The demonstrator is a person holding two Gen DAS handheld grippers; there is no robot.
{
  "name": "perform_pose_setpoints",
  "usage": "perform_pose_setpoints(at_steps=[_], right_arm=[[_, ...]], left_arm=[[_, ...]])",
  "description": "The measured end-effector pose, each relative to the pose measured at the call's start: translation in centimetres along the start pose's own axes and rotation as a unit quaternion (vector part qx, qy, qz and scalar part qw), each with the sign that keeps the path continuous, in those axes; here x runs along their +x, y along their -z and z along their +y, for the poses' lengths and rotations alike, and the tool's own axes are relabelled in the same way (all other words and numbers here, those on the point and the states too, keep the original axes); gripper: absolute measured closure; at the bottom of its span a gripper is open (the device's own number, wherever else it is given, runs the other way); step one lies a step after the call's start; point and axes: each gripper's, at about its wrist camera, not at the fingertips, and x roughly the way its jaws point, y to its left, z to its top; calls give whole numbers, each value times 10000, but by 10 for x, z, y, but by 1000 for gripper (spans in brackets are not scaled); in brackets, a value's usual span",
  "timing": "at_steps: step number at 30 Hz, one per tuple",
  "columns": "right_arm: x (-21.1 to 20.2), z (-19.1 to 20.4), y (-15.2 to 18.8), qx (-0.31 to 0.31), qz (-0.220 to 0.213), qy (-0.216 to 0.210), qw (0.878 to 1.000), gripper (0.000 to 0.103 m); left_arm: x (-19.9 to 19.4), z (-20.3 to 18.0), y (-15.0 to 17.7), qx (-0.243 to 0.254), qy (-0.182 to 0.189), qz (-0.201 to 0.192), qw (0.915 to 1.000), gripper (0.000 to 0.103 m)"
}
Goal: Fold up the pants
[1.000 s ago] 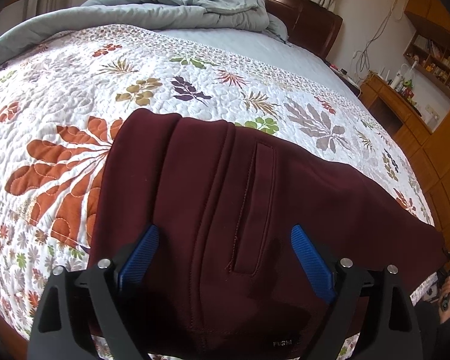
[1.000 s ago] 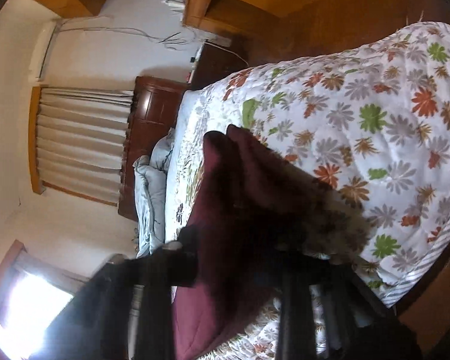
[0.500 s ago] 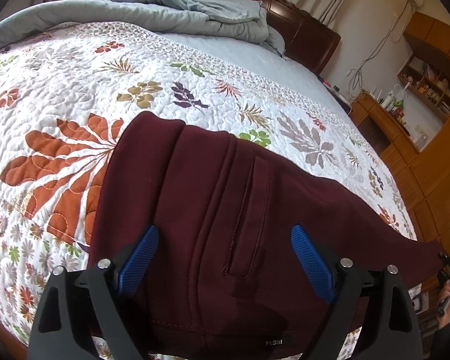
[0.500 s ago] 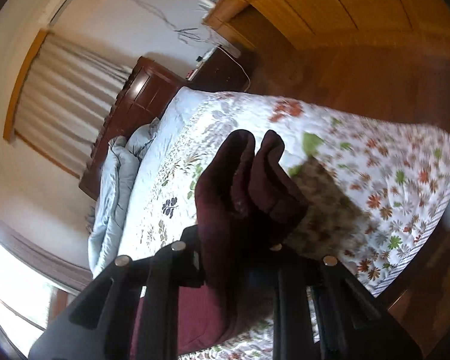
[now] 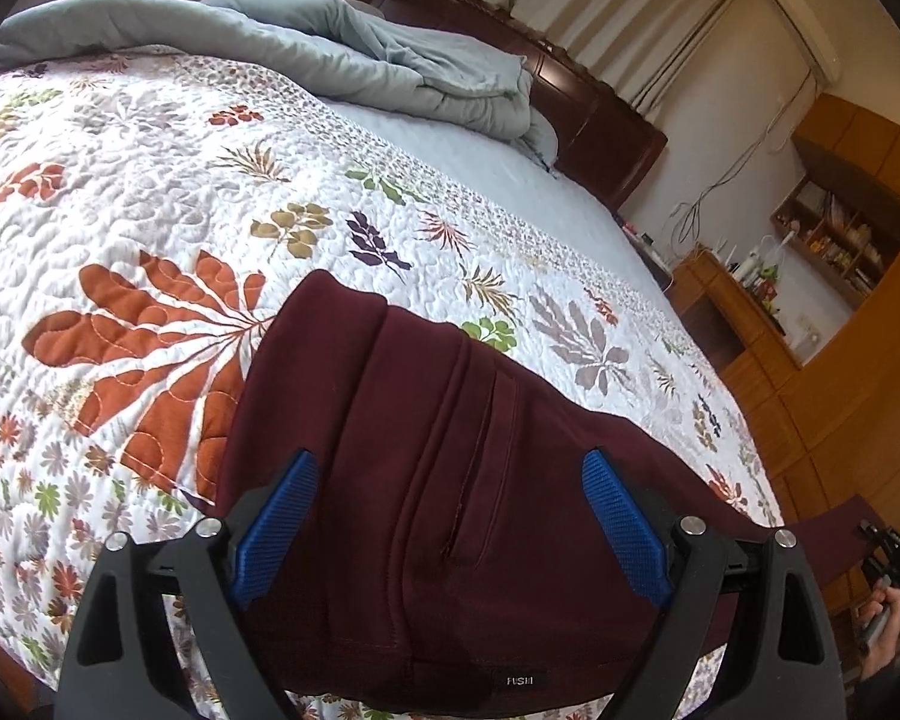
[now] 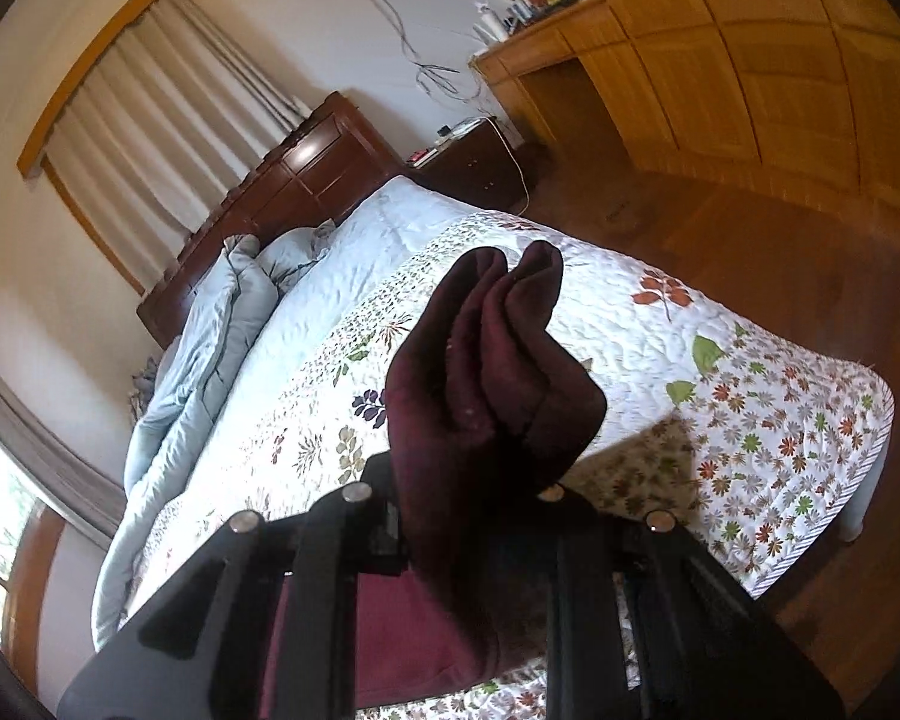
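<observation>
Now you hold the pants by one bunched end over the quilt.

Your right gripper is clenched on the folded cuffs, which stand up between its fingers. Your left gripper hovers with jaws spread wide over the waist part lying flat on the bed, gripping nothing.

Your right gripper: fingertips buried in bunched pants, pads not visible, so closure itself unseen. Pants run out bottom edge in right wrist view. In left wrist view, pants leg stretches right past bed corner, end lost behind gripper frame. Small label on pants hem too small to read. Shelf clutter right of headboard too small to identify.
</observation>
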Motion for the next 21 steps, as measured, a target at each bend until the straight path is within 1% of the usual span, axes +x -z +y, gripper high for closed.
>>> perform_pose_setpoints(at_steps=[6,10,17,21], right_arm=[[-2,30,6,-395,31,52,9992,85],[-1,59,12,-830,41,159,9964,85],[0,99,24,-1453,24,301,9889,85],[5,116,31,-1716,91,320,9846,85]], left_arm=[[-2,-2,0,45,56,-46,10000,12],[-5,-2,1,91,59,-96,9999,12],[-9,7,0,-103,104,-123,9998,12],[-10,10,-1,-187,131,-149,9996,12]])
